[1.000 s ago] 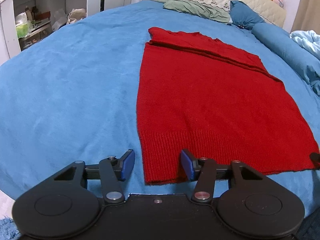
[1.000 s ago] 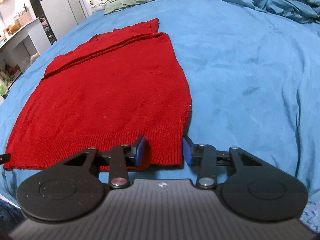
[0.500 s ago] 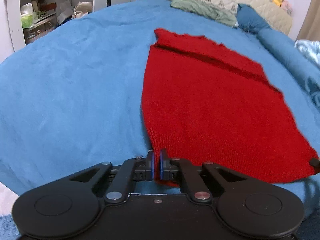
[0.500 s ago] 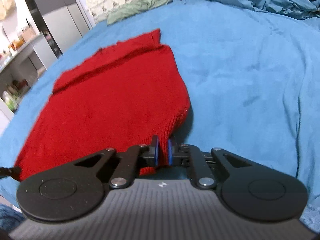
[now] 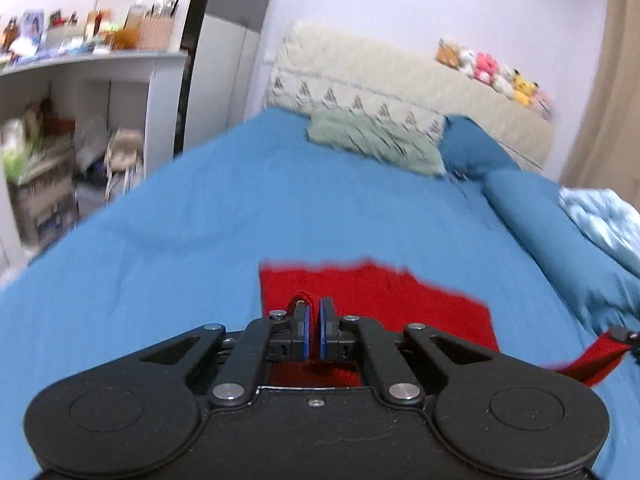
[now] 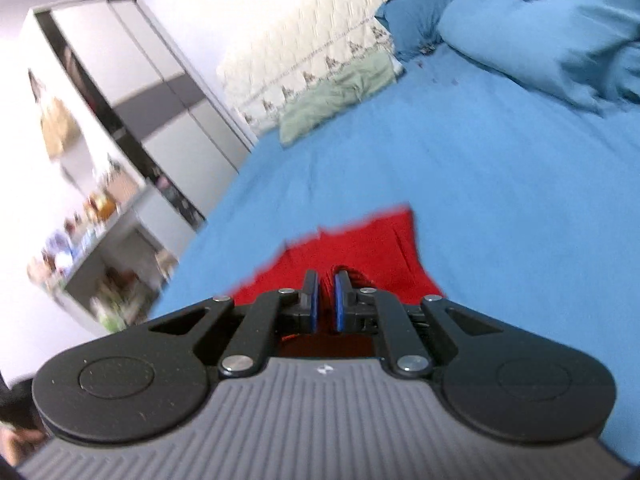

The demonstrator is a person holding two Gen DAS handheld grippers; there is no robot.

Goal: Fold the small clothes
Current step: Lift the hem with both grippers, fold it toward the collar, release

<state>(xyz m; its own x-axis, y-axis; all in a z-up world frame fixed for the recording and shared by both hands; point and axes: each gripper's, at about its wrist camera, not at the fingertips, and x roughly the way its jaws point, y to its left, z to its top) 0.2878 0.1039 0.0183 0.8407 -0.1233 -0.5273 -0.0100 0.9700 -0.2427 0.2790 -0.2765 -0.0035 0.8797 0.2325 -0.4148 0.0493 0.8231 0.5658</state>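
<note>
The red knit garment (image 5: 372,296) lies on the blue bed (image 5: 200,240). My left gripper (image 5: 313,322) is shut on its left hem corner, lifted above the bed. My right gripper (image 6: 325,300) is shut on the right hem corner of the garment (image 6: 360,244). The hem is carried up and over the body, toward the garment's far end. The right gripper's tip (image 5: 624,336) shows at the right edge of the left wrist view with red cloth hanging from it. Both views are blurred by motion.
A green pillow (image 5: 372,140) and a blue pillow (image 5: 472,152) lie at the cream headboard (image 5: 400,80). A bunched blue duvet (image 6: 560,40) lies on the right. White shelves with clutter (image 5: 60,120) and a wardrobe (image 6: 140,92) stand left of the bed.
Both grippers closed on the hem corners, then lifted them and carried them forward over the garment toward the headboard. Much less red cloth shows now.
</note>
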